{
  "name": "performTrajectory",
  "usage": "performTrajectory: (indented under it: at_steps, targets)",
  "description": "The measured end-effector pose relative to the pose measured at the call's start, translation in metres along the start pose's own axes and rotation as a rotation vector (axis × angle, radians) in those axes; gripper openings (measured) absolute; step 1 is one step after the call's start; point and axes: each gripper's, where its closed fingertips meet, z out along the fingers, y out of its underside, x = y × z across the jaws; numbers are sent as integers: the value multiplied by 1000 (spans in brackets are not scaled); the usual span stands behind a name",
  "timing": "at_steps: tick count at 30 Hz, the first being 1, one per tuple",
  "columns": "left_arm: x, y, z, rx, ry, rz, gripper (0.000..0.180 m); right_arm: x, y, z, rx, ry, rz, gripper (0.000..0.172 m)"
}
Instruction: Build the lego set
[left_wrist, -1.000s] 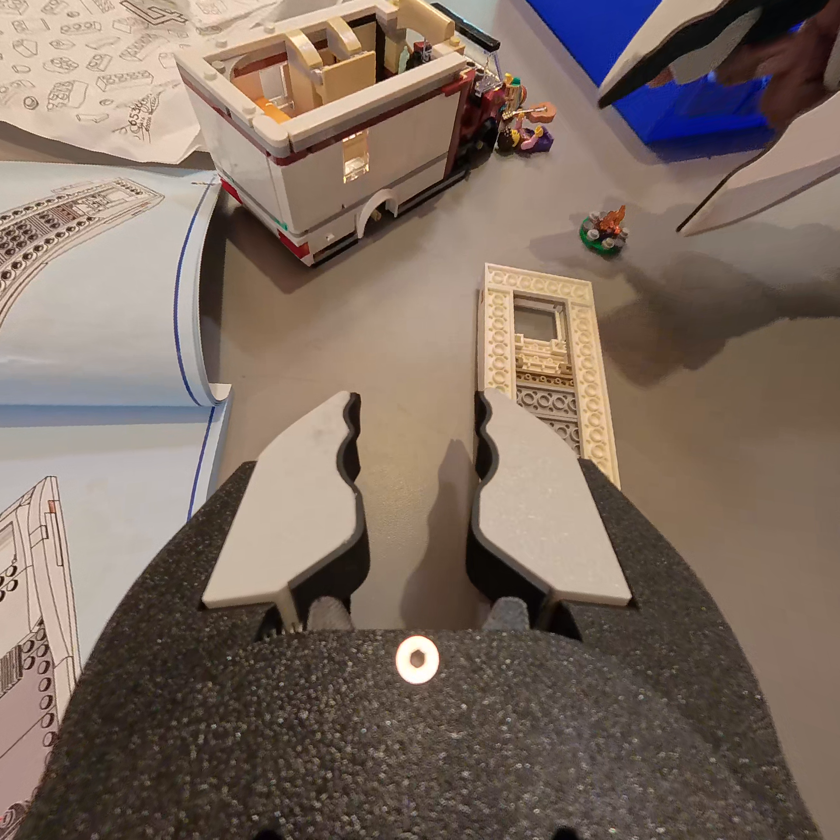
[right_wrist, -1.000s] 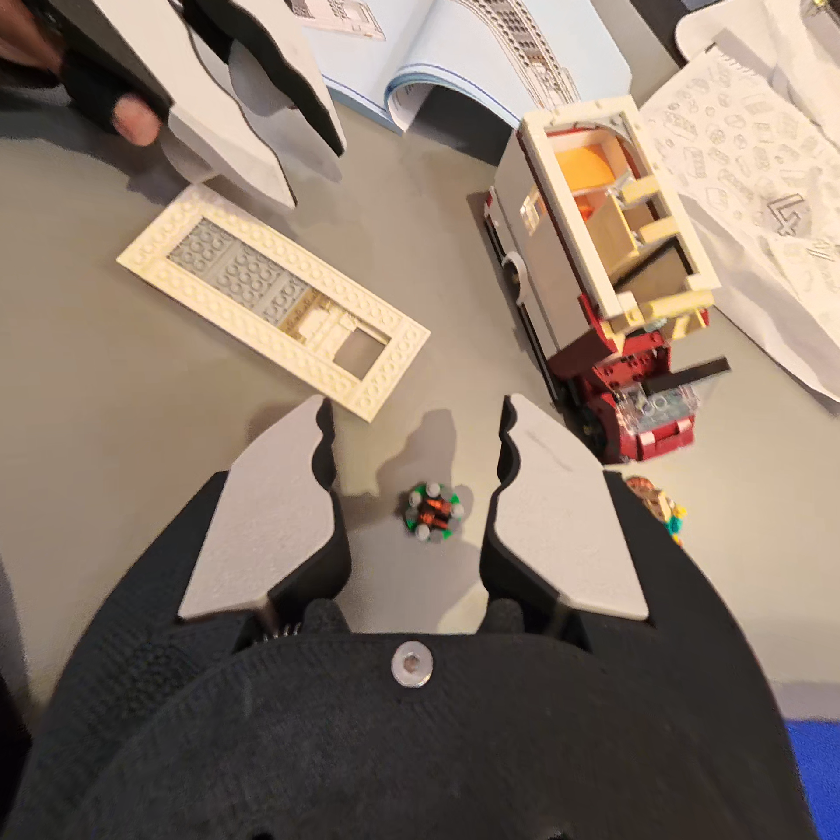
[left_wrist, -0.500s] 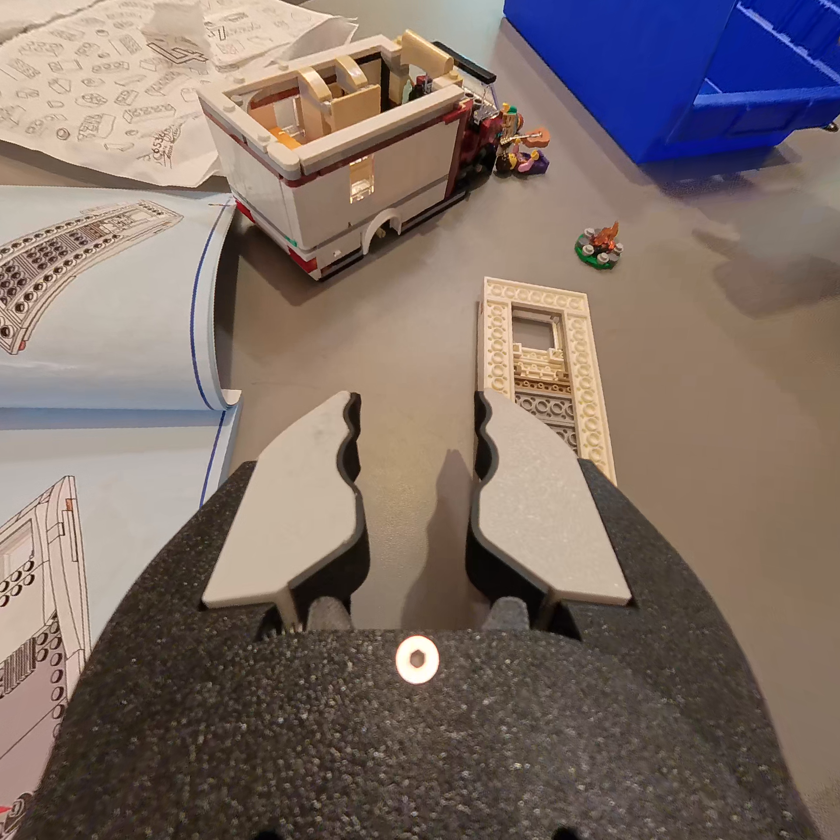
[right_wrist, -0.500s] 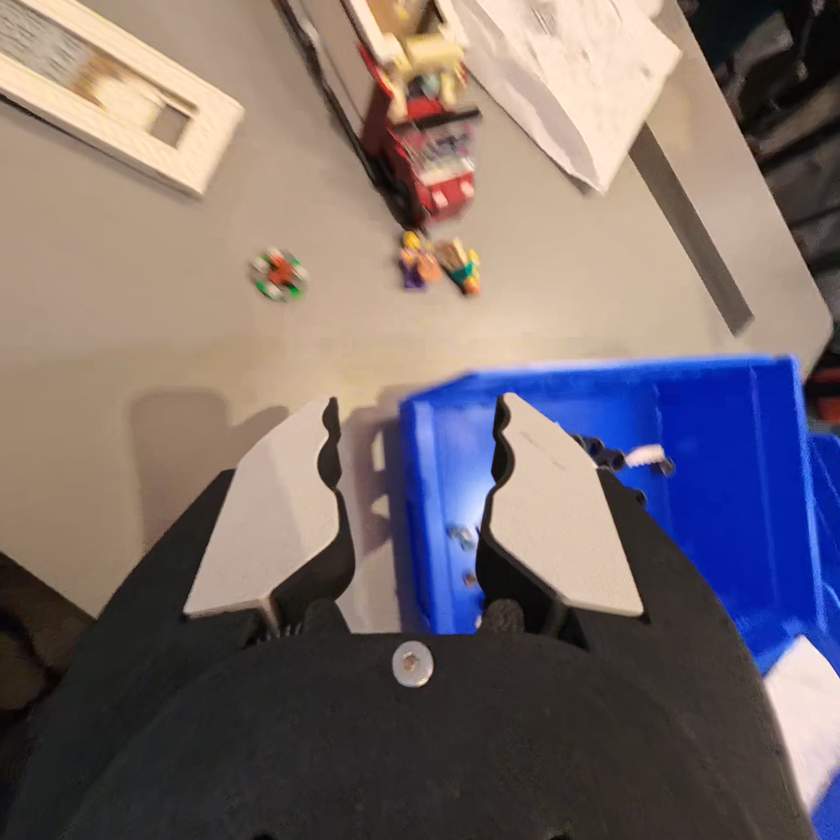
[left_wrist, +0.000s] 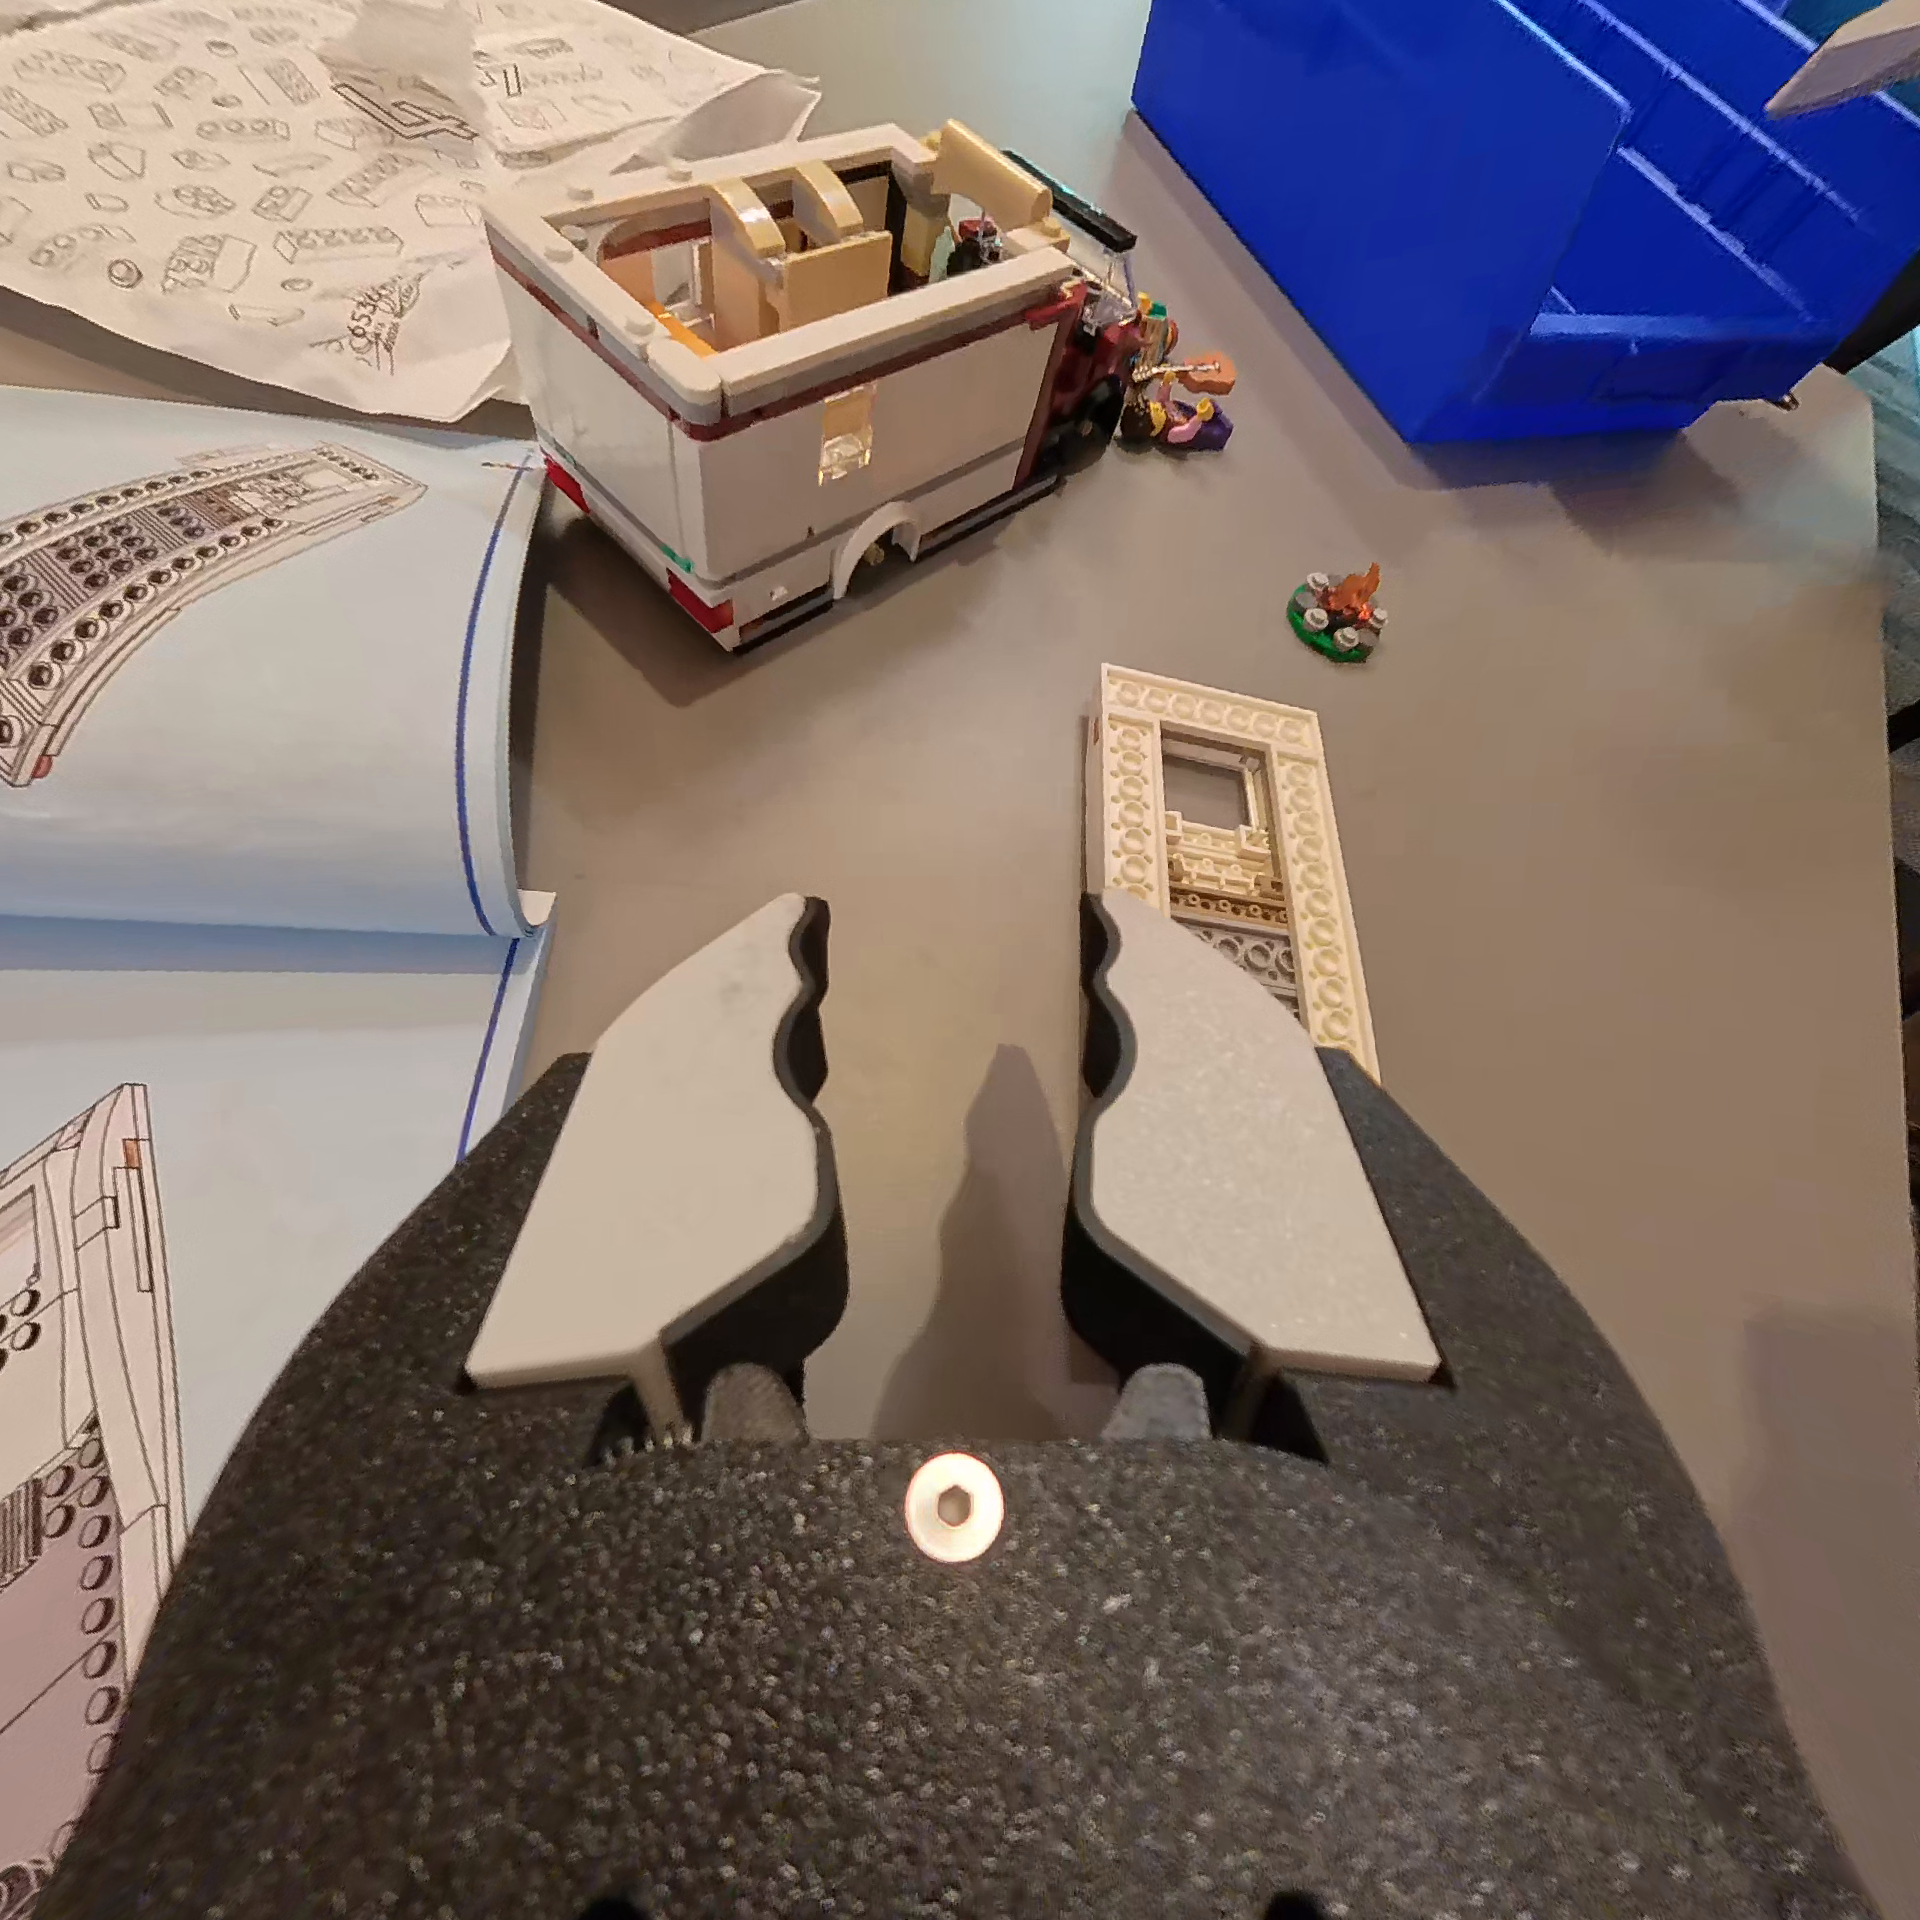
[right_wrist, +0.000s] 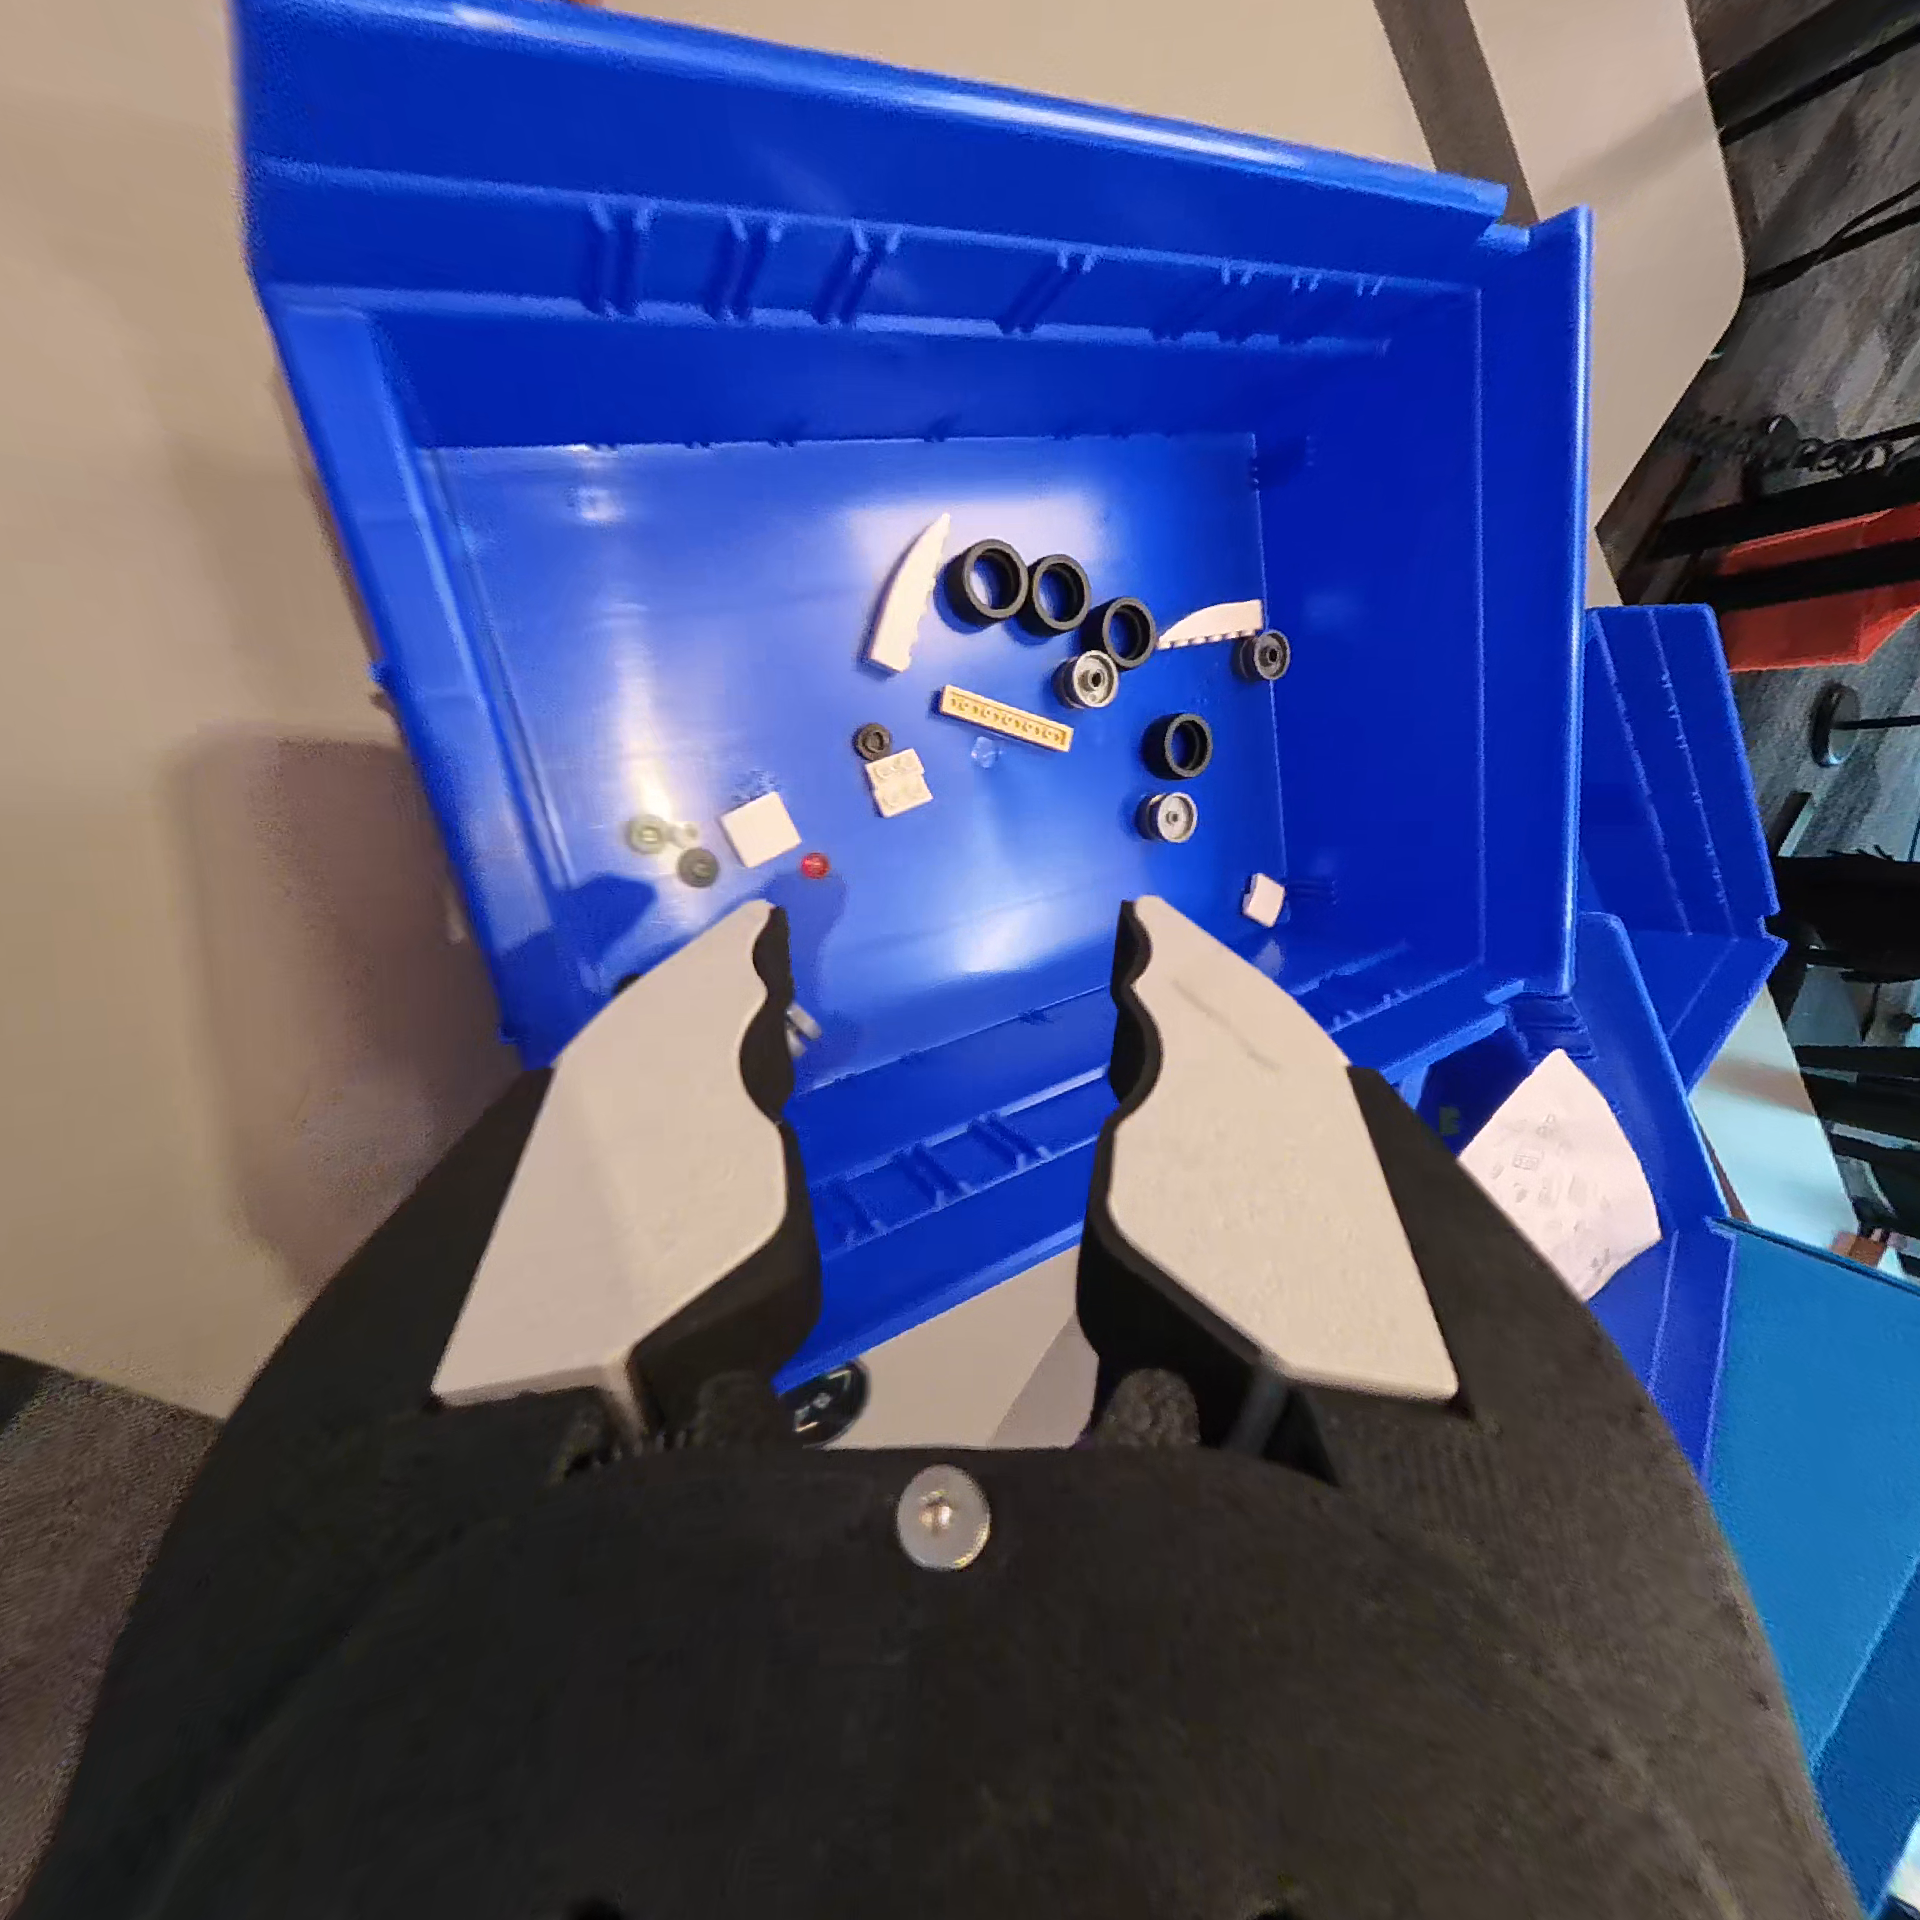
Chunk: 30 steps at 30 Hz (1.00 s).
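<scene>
- Left gripper (left_wrist: 954, 914): fingers parted, holding nothing, just beside the cream brick panel (left_wrist: 1226, 831) on the counter (left_wrist: 1558, 1039).
- Right gripper (right_wrist: 945, 914): fingers wide apart, holding nothing, over the blue bin (right_wrist: 727, 364) of loose pieces; keep clear of its wall.

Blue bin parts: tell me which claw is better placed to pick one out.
Right. The right claw hangs open over the blue bin, nearest the red stud. The left claw, also open, sits over bare table beside the cream plate, well short of the bin.

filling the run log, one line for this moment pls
left gripper: open, empty, beside cream plate | right gripper: open, empty, over blue bin of loose pieces
</scene>
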Motion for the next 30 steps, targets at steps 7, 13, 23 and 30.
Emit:
performTrajectory:
  at_steps: [7,13,23,30]
  targets:
    - [6,1,0,-1,35,18,45,26,6,19,-43,-2,-15,58]
    - [9,2,1,-16,54,34,45,30,7,29,-47,-30,-14,58]
    - [10,5,3,-39,58,37,44,7,-4,49,-50,-103,-39,53]
    - [11,7,5,-53,44,64,44,-19,-22,96,-129,-215,-39,44]
